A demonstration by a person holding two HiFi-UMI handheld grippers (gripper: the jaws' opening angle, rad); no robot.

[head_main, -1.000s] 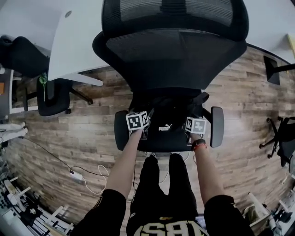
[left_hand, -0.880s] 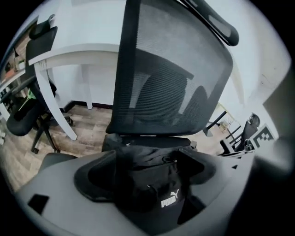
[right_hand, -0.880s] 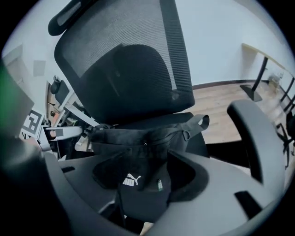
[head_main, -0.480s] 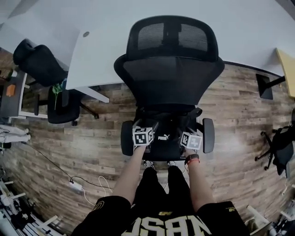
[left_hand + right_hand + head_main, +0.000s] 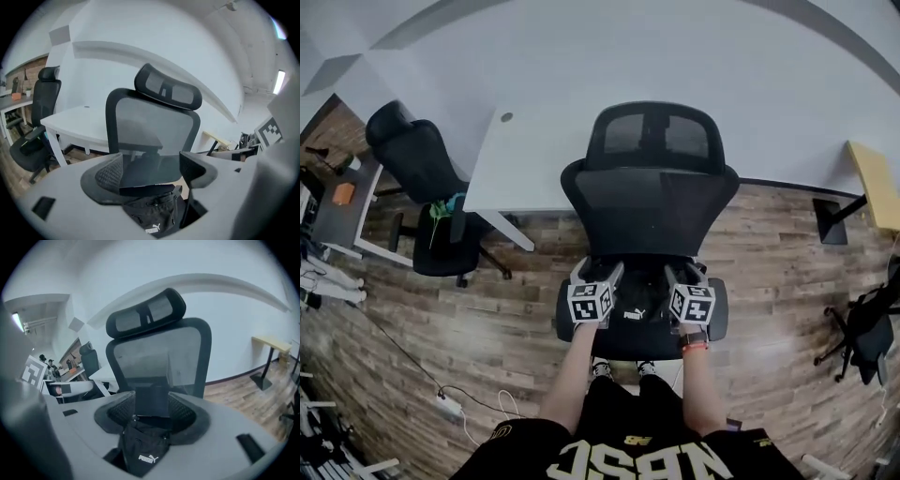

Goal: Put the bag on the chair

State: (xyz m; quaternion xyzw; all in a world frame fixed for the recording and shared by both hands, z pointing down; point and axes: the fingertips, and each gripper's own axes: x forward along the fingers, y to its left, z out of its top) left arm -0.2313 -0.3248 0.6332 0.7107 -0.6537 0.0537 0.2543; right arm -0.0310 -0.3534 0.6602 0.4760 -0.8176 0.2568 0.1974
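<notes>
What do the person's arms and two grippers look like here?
The left gripper and right gripper are pale grey, their curved jaws lined with dark textured pads; each carries a white cube with black square markers. Short black sleeves; a dark band with a red edge on the right wrist.

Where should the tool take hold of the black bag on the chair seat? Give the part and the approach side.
Best bet: grip the bag by its bunched upper fabric, coming from above at the chair's front. It lies slumped on the seat, with the backrest behind and armrests flanking it.
</notes>
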